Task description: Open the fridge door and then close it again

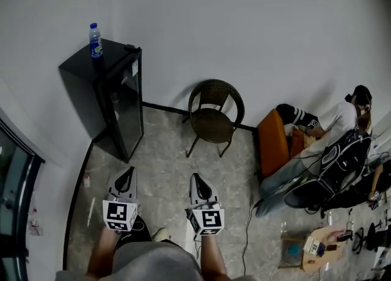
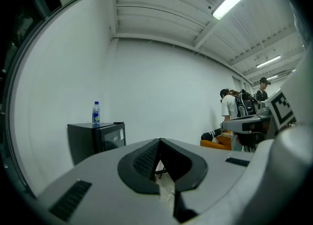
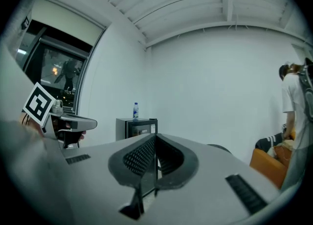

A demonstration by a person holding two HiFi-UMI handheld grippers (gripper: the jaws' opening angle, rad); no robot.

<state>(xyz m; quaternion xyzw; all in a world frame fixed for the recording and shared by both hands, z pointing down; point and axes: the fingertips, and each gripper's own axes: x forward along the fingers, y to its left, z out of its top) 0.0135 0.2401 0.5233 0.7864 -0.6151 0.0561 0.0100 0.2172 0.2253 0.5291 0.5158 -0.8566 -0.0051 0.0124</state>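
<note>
**Tongs.** The left tongs (image 2: pixel 159 159) have their jaws pressed together with nothing between them. The right tongs (image 3: pixel 154 160) are likewise closed and empty. In the head view the two are held side by side, about level, above a tiled floor (image 1: pixel 165 164).

**Surroundings.** Only bare floor lies between the tongs and the objects along the white wall (image 1: pixel 244 23).
- A dark wicker chair (image 1: pixel 214 115) stands ahead of the right tongs, against the wall and apart from the fridge.
- Further right is an orange seat (image 1: pixel 273 142), with a person in a white top (image 1: pixel 342 121) beside it.
- A small round table (image 1: pixel 321 250) carrying small items stands at the near right.
- A thin cable (image 1: pixel 247 225) trails over the tiles.

**Task object.** The fridge (image 1: pixel 119 99) is a low black cabinet in the left corner, backed against the wall. It is well apart from both tongs, ahead and to the left of the left tongs. Its door (image 1: pixel 127 105) is shut; the front is dark and glossy, with a pale label near the top edge. A clear bottle (image 1: pixel 95 40) with a blue cap stands upright on the fridge top.
</note>
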